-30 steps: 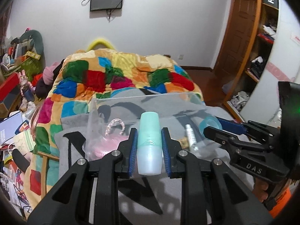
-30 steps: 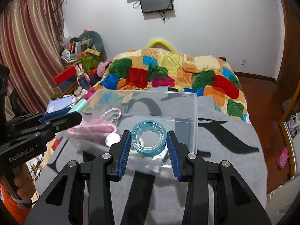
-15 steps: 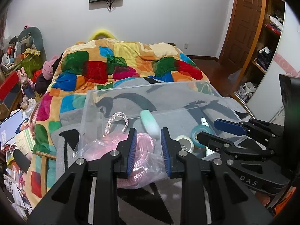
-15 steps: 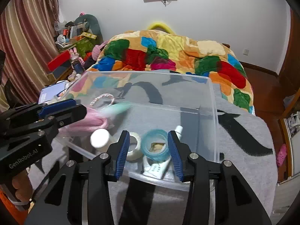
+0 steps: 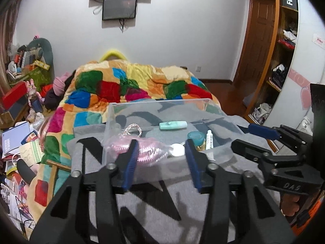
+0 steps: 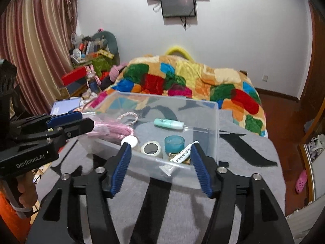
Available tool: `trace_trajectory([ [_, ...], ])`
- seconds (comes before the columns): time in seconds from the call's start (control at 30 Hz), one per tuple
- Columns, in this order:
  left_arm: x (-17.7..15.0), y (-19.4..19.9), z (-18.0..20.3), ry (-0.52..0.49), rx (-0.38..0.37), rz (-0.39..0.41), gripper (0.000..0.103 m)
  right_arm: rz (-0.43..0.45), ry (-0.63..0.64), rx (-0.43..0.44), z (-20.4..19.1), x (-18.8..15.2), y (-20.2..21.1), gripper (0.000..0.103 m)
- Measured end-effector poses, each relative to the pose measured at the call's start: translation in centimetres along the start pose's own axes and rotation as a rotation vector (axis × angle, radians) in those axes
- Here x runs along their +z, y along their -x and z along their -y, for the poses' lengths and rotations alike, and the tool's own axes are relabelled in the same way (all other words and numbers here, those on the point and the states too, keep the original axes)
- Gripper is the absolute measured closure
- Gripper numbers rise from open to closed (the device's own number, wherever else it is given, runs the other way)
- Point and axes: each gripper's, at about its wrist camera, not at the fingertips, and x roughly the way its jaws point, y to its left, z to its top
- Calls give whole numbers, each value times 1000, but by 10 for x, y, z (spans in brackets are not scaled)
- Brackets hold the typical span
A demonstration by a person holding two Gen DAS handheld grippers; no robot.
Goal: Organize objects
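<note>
Both tongs are released and hold nothing: the left tongs (image 5: 160, 149) stand with their blue pads wide apart in front of the clear plastic box (image 5: 209, 101), and the right tongs (image 6: 160, 152) are spread the same way at the near wall of this box (image 6: 216, 126). The box rests on a grey blanket (image 6: 243, 162) with black shapes, which covers the near part of the bed. Inside the box, a mint green bottle (image 6: 168, 123) lies on its side near the far wall. Closer to the near wall, a teal tape roll (image 6: 174, 144) sits beside a whitish tape roll (image 6: 152, 149), and a white tube (image 6: 182, 155) lies tilted just to the right of the teal roll. A white round cap (image 6: 130, 141) shows next to the whitish roll. At the left side of the box, a pink coiled cord in a plastic bag (image 5: 146, 149) hangs partly over the rim, and a braided loop (image 5: 133, 129) lies behind it. Beyond the box, a patchwork quilt (image 5: 132, 85) in many colours covers the bed.
</note>
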Motion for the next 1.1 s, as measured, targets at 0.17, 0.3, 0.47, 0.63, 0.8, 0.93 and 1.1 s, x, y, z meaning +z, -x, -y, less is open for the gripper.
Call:
trace_trajectory([
  [0.17, -14, 20, 5, 4, 26, 57, 28, 77, 2, -1, -5, -11, 27, 23],
  [0.3, -29, 27, 8, 5, 45, 87, 15, 110, 3, -3, -8, -20, 38, 18],
  [0.47, -48, 24, 12, 14, 34, 79, 13, 116, 11, -20, -10, -33, 40, 16],
  [0.63, -57, 20, 15, 14, 33, 71, 13, 99, 10, -17, -10, -47, 37, 16],
  [0.8, -61, 17, 17, 19, 19, 59, 13, 93, 10, -15, -9, -51, 33, 16],
  [0.93, -61, 17, 17, 20, 18, 60, 13, 95, 7, -12, -8, -52, 34, 16],
  [1.1, -62, 17, 17, 21, 16, 60, 13, 96, 6, -13, -8, -52, 34, 16],
])
